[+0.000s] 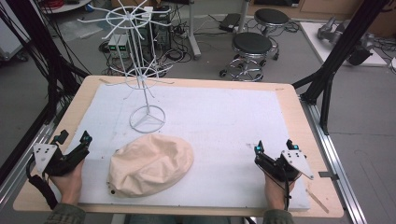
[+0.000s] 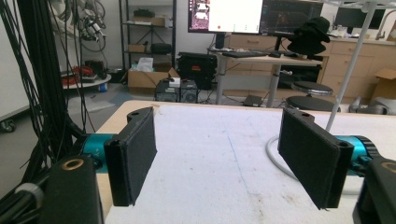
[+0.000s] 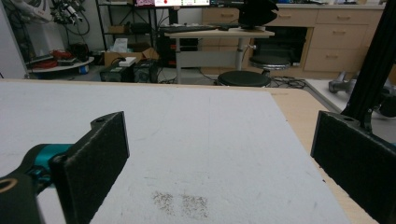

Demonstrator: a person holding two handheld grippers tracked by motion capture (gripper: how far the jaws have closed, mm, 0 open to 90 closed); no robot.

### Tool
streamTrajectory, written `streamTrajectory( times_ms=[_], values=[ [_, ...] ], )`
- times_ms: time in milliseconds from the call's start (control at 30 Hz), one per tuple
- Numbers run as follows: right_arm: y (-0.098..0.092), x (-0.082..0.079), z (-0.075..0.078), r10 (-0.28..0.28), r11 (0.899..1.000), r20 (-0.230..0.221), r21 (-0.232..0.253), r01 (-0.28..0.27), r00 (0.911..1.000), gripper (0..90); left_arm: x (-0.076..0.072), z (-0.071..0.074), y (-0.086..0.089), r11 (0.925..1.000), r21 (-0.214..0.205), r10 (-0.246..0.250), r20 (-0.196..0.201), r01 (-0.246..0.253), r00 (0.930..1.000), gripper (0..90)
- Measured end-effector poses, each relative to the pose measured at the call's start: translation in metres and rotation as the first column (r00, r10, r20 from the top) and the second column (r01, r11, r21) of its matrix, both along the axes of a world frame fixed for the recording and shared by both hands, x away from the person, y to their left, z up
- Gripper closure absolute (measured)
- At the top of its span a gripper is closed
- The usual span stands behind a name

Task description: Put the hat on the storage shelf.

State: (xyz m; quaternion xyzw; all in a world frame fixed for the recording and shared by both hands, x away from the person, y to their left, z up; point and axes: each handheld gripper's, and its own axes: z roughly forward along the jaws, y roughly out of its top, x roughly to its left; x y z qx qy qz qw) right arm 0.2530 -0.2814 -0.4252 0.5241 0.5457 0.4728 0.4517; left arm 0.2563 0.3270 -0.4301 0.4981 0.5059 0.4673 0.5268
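1. The person's left hand [image 1: 70,179] comes in from the bottom left of the high view, wrapped around the black two-jaw left gripper [image 1: 73,138], which points forward and slightly inward.
2. In the left gripper view its black padded fingers [image 2: 133,154] stand wide apart — nothing lies between them.
3. The right hand [image 1: 276,189] enters from the bottom right of the high view and holds the black two-jaw right gripper [image 1: 274,145], aimed forward.
4. In the right gripper view its dark padded fingers [image 3: 95,161] are likewise spread wide — nothing is held.
5. Both hands sit low near the near edge of the counter [image 1: 299,109], well apart from each other.
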Motion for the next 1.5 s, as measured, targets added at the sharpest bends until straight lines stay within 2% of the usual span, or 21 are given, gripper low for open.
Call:
streamTrajectory(
  times_ms=[533, 933, 1067, 1267, 1333, 1433, 1500],
  values=[
    [0.0, 0.001, 0.0, 0.0, 1.0, -0.005, 0.022, 0.0, 1.0, 3.2, -0.003, 0.0, 0.003, 0.9999, -0.01, 0.003, 0.006, -0.003, 1.0, 27.9],
    [0.0, 0.002, -0.001, 0.004, 1.0, -0.008, 0.013, -0.004, 1.0, 3.2, -0.003, 0.002, 0.005, 0.9996, -0.025, -0.01, 0.007, 0.01, 0.9999, 27.9],
    [0.0, 0.001, -0.001, 0.006, 1.0, -0.007, 0.019, -0.006, 1.0, 3.2, -0.005, 0.007, 0.005, 0.998, -0.044, -0.045, 0.022, 0.046, 0.9987, 28.2],
    [0.0, 0.001, -0.001, 0.015, 0.999, -0.01, 0.029, -0.014, 0.9998, 3.1, -0.004, 0.012, 0.001, 0.9946, -0.033, -0.098, 0.024, 0.098, 0.9949, 28.3],
    [0.0, -0.001, -0.001, 0.02, 0.999, -0.014, 0.05, -0.019, 0.9997, 3.1, -0.003, 0.016, -0.001, 0.9902, -0.042, -0.132, 0.017, 0.133, 0.9911, 28.3],
    [0.001, -0.003, -0.001, 0.022, 0.999, 0.002, 0.05, -0.022, 0.9997, 3.2, -0.003, 0.02, -0.006, 0.9843, -0.052, -0.168, 0.023, 0.169, 0.9856, 28.3],
    [0.0, -0.002, -0.002, 0.027, 0.998, -0.007, 0.057, -0.027, 0.9996, 3.2, -0.001, 0.023, -0.01, 0.9794, -0.035, -0.199, 0.009, 0.199, 0.98, 28.3]
  ],
)
